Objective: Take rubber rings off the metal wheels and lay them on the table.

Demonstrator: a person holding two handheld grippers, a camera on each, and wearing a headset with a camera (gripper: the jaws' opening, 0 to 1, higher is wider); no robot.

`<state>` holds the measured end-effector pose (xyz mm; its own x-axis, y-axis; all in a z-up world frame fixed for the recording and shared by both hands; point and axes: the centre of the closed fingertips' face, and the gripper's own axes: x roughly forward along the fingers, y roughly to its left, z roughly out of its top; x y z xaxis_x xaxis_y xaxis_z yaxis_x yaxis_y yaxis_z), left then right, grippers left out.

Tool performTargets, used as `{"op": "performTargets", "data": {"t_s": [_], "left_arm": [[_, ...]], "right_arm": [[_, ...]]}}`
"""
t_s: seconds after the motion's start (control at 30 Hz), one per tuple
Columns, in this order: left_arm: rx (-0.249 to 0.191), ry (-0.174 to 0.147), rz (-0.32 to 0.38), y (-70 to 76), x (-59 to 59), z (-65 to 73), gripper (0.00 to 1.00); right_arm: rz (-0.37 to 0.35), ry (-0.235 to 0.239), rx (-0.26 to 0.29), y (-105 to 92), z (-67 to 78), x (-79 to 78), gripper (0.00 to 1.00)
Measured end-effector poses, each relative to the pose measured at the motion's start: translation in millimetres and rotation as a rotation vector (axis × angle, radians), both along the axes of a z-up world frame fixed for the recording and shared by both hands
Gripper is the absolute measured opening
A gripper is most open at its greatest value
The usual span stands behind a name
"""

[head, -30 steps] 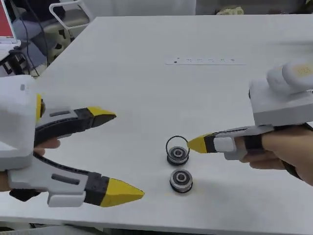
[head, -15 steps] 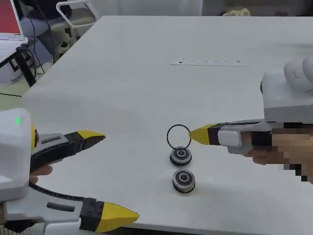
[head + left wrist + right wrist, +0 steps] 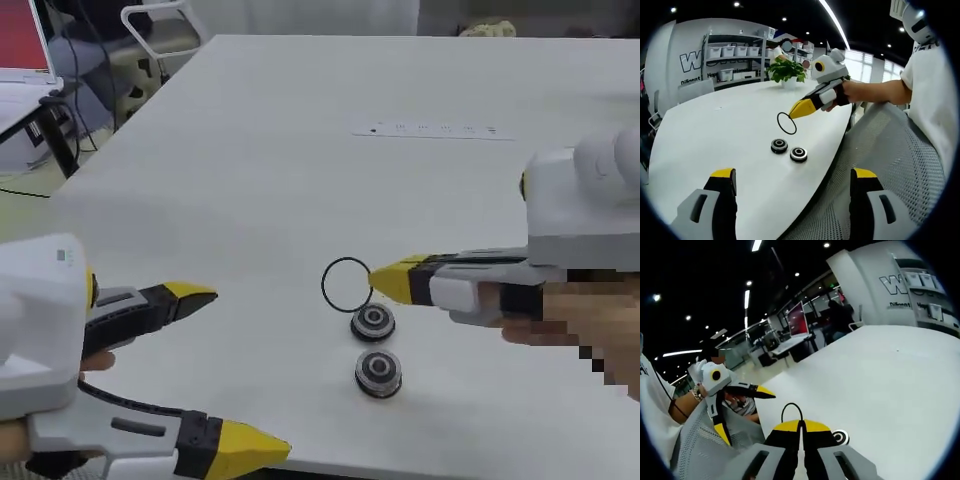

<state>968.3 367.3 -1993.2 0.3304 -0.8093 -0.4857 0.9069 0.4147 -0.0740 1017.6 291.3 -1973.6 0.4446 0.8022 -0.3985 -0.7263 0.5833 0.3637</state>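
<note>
Two small metal wheels lie on the white table (image 3: 300, 160), one farther (image 3: 373, 322) and one nearer (image 3: 379, 371). My right gripper (image 3: 378, 283) comes in from the right, shut on a thin black rubber ring (image 3: 322, 284). The ring hangs from its tip, just left of and beyond the far wheel, apart from it. The right gripper view has the shut gripper (image 3: 800, 424) with the ring (image 3: 791, 404) looping up from it, and a wheel (image 3: 841, 436) beside it. My left gripper (image 3: 235, 372) stands open at the lower left, nothing between its jaws. Its own view has the ring (image 3: 778, 123) and both wheels (image 3: 779, 145) (image 3: 798, 154).
A flat white strip (image 3: 432, 129) lies on the table's far side. Chairs (image 3: 150, 25) and a desk stand off the left edge. The table's front edge runs just below the near wheel. A potted plant (image 3: 786, 70) sits at the table's far end.
The right gripper has carried the ring left and away from the far wheel, where it sat a second ago. The left gripper sits lower in the head view.
</note>
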Motion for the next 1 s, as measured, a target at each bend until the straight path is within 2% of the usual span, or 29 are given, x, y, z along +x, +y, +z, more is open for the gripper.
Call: {"op": "performTargets", "data": {"t_s": [0.07, 0.17, 0.4, 0.5, 0.67, 1.0], "left_arm": [[0.025, -0.003, -0.014, -0.1, -1.5, -3.1, 0.93], [0.035, -0.009, -0.027, -0.8, -2.7, -3.7, 0.93], [0.016, -0.013, -0.018, -0.6, -1.1, -0.9, 0.92], [-0.001, -0.006, -0.011, -1.0, -0.8, 0.6, 0.92], [0.007, -0.007, -0.017, -1.1, -1.6, -0.6, 0.90], [-0.002, -0.010, -0.010, -0.7, -0.3, 0.4, 0.89]], "right_arm": [[0.012, 0.002, -0.017, 4.2, -5.7, -2.1, 0.00], [0.014, 0.011, -0.025, 9.7, -14.5, -3.5, 0.00], [0.041, 0.058, -0.068, 17.8, -40.8, -11.1, 0.00], [0.049, 0.077, -0.066, 22.4, -48.4, -14.7, 0.00], [0.035, 0.109, -0.094, 26.0, -65.7, -15.4, 0.00], [0.051, 0.089, -0.170, 33.1, -83.5, -14.3, 0.00]]}}
